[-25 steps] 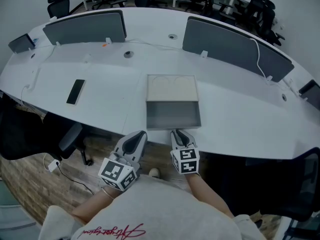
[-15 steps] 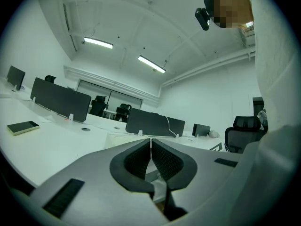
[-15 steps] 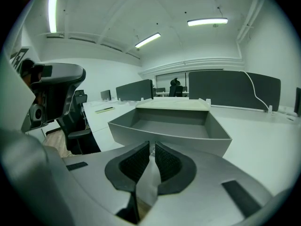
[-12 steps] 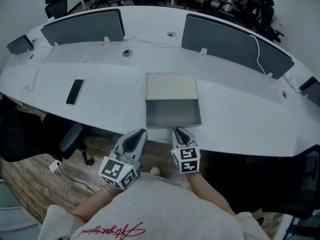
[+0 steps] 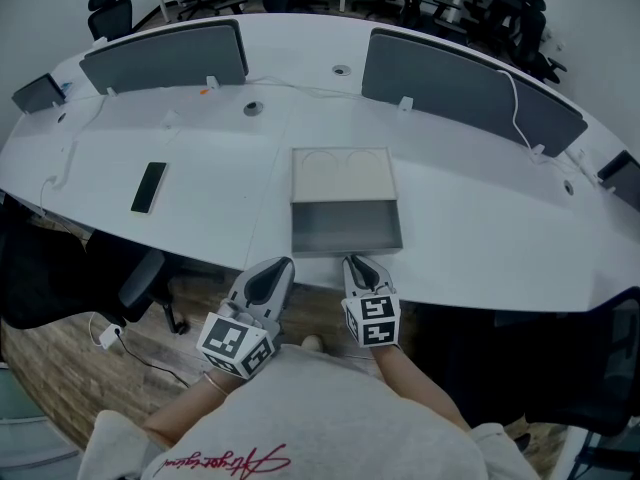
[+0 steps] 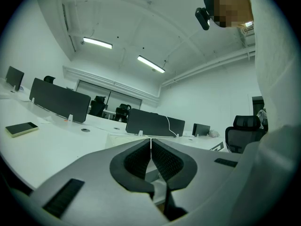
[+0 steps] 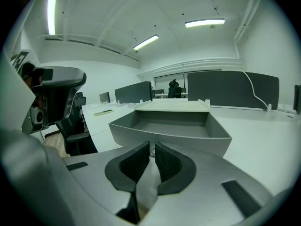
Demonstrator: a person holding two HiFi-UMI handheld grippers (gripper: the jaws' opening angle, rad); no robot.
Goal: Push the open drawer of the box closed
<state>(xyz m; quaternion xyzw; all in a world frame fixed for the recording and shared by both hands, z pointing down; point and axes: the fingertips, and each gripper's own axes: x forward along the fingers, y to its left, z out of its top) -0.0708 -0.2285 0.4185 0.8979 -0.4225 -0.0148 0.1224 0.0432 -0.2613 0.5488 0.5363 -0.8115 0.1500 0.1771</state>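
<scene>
A low, square box (image 5: 343, 175) is seen lying flat on the white table (image 5: 480, 230), near the middle of the head view. Its top is pale cream, and two faint round outlines are marked on it side by side. Its grey drawer (image 5: 345, 230) is drawn well out toward 6 o'clock and stands open, so that its bare grey floor is shown. The drawer is shallow, with upright walls, and its front wall is set close to the table's edge at 6 o'clock.
</scene>
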